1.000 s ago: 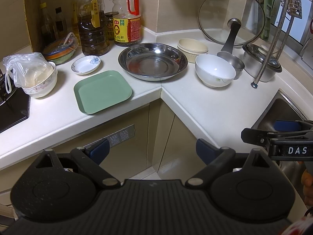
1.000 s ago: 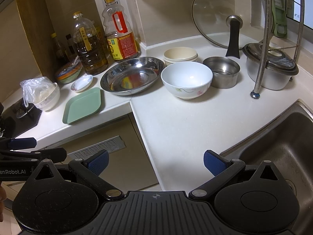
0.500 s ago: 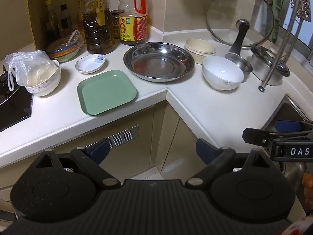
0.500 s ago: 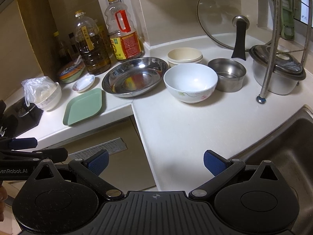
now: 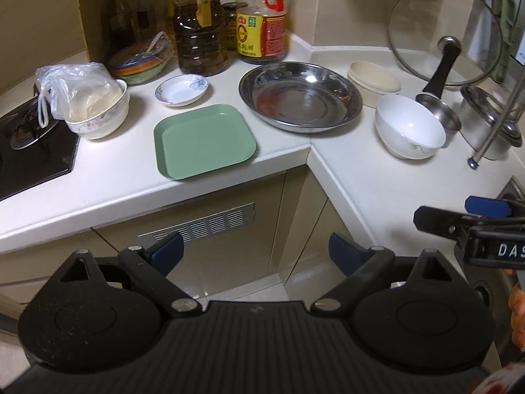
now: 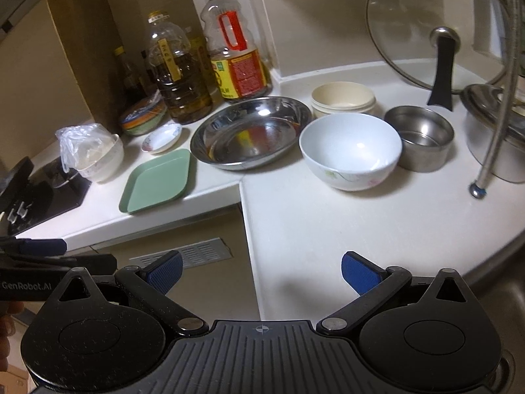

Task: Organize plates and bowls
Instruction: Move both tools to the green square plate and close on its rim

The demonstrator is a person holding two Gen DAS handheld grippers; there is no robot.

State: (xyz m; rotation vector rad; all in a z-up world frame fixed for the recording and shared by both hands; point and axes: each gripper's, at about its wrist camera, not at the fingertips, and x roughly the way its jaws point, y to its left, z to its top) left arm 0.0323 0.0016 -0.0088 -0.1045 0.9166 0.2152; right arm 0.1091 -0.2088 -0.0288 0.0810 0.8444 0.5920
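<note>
White bowl (image 6: 350, 151) rests on the counter (image 6: 328, 229); steel dish (image 6: 251, 131) at its 9 o'clock, green square plate (image 5: 204, 140) beyond. Left hand-held gripper (image 5: 256, 249) and right hand-held gripper (image 6: 261, 271): fingers apart, empty.

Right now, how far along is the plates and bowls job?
Done: nothing visibly. Only the cream bowls look stacked.
In hand: nothing. The left gripper and right gripper are both open and empty, short of the dishes.
Left: the green plate, saucer, steel pan and white bowl sit apart on the counter.
</note>
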